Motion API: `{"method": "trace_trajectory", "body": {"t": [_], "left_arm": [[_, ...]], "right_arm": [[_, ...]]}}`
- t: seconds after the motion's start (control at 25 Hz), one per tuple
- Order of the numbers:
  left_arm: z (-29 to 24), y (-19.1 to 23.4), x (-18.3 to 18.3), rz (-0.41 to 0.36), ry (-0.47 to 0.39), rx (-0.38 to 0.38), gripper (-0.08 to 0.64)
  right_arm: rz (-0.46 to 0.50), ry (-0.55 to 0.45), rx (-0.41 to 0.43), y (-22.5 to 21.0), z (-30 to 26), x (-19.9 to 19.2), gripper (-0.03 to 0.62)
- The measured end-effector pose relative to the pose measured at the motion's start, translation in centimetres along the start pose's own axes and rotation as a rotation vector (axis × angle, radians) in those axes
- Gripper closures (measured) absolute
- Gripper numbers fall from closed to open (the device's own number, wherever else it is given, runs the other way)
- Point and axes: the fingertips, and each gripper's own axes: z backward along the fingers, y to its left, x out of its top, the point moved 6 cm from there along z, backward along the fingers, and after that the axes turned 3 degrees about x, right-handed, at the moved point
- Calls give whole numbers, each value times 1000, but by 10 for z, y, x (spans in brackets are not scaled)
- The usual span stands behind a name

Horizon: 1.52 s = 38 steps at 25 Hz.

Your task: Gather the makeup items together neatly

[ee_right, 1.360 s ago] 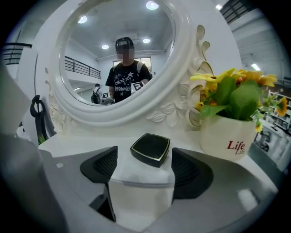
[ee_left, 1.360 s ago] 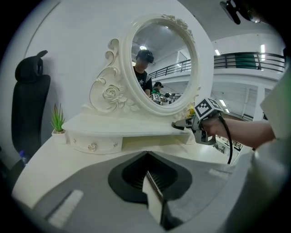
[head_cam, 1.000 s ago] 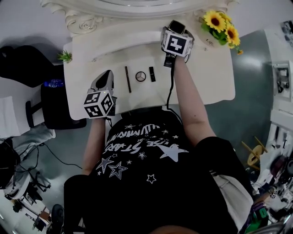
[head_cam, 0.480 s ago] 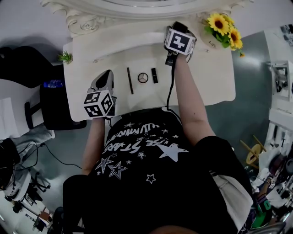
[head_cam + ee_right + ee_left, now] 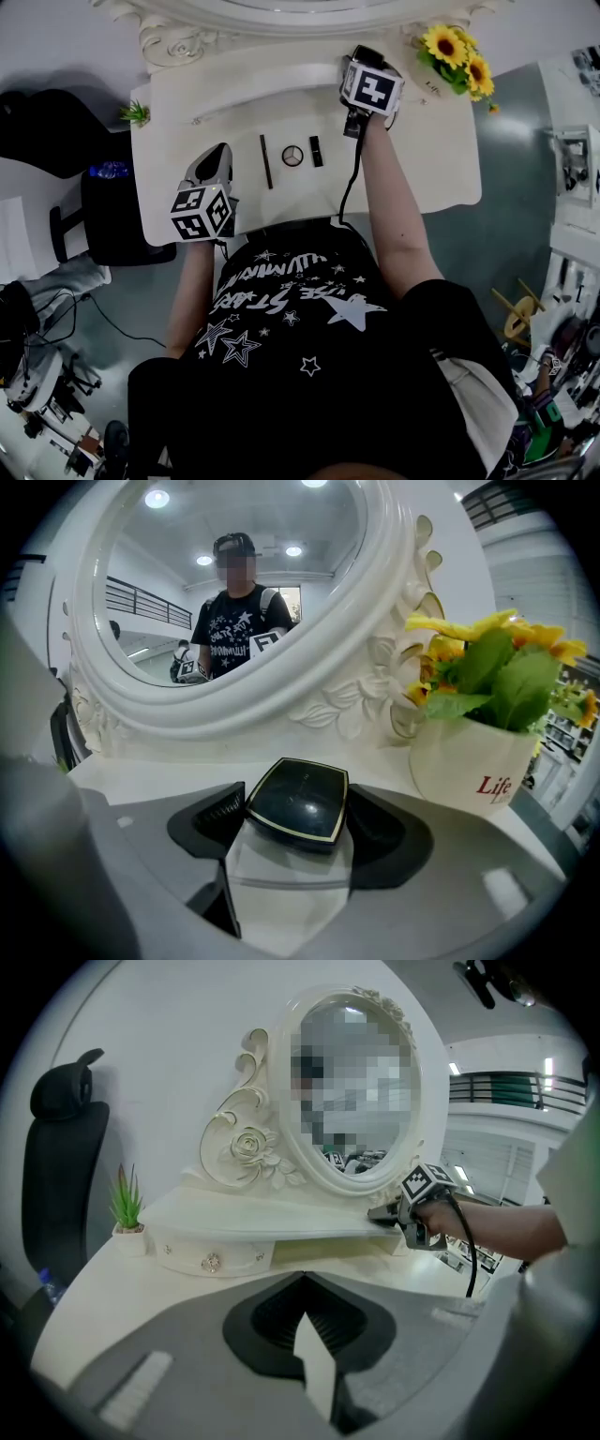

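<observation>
On the white dressing table (image 5: pixel 422 159) lie a dark pencil (image 5: pixel 266 161), a round compact (image 5: pixel 292 157) and a dark lipstick (image 5: pixel 316 151) in a row. My right gripper (image 5: pixel 366 58) reaches onto the raised shelf under the mirror. Its jaws have just been closing, and in the right gripper view the right gripper (image 5: pixel 295 810) has both pads against a square black compact with a gold rim (image 5: pixel 298 799). My left gripper (image 5: pixel 217 159) rests at the table's front left, left of the pencil. In its own view the left gripper (image 5: pixel 302 1277) has its jaws together with nothing between them.
A white pot of sunflowers (image 5: pixel 455 52) (image 5: pixel 478 761) stands just right of my right gripper. The ornate oval mirror (image 5: pixel 352 1091) backs the shelf (image 5: pixel 234 1218), which has a small drawer. A little green plant (image 5: pixel 133 115) sits at the far left corner. A black chair (image 5: pixel 122 216) stands left of the table.
</observation>
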Motion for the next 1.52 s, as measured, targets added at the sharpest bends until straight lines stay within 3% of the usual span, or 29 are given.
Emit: {"method": "trace_trajectory", "body": {"t": [0.68,1.52], "left_arm": [[16,-28,-17,-9,-4,-50,560],[22,-55,-44,-20,45,-87,560]], "right_arm": [[122,-40,145,20,63,-36,224],[289,69,271,16,90,-127,224]]}}
